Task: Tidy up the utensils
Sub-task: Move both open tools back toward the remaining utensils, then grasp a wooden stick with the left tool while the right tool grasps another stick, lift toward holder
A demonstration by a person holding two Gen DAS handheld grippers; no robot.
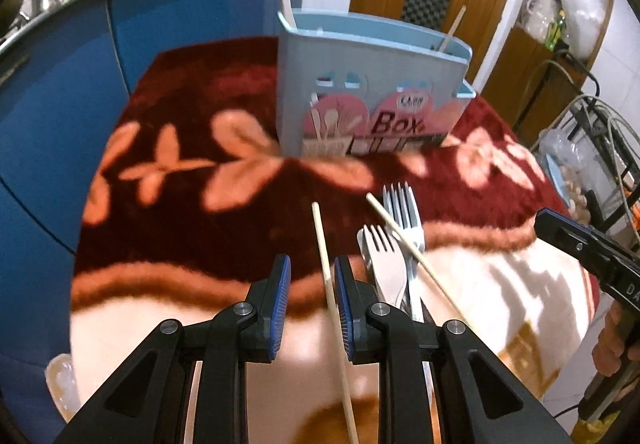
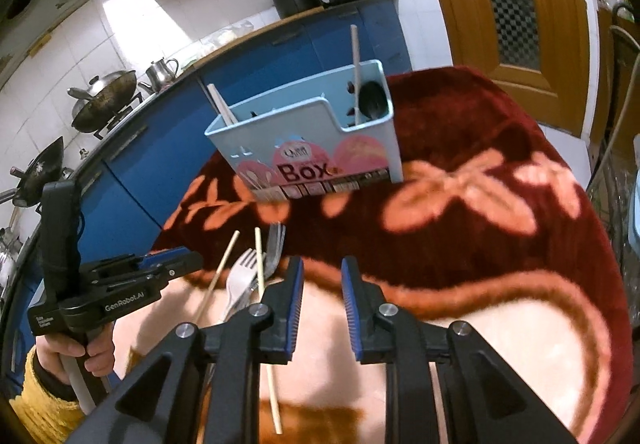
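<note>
— Utensils lie in a loose heap on the blanket-covered table (image 1: 168, 324): metal forks (image 1: 400, 203), a white plastic fork (image 1: 384, 264) and two wooden chopsticks, low and centre in the left wrist view.

— Where do the chopsticks sit?

— One chopstick (image 1: 332, 296) runs up through the gap of the left gripper (image 1: 312, 304), close against the right-hand finger (image 1: 344, 308); whether that pad touches it I cannot tell. The other chopstick (image 1: 412, 244) slants across the forks, just right of that gripper.

— Are the left fingers clenched?

— No, they stand apart, nothing pinched.

— And the right gripper (image 2: 320, 308)?

— Its fingers are parted too, over bare blanket; the heap lies just left of them in the right wrist view.

— The holder?

— A pale blue utensil box (image 2: 320, 147) stands upright at upper centre, well beyond the heap, with a chopstick (image 2: 355, 55) and a dark spoon (image 2: 372, 99) in it.
</note>
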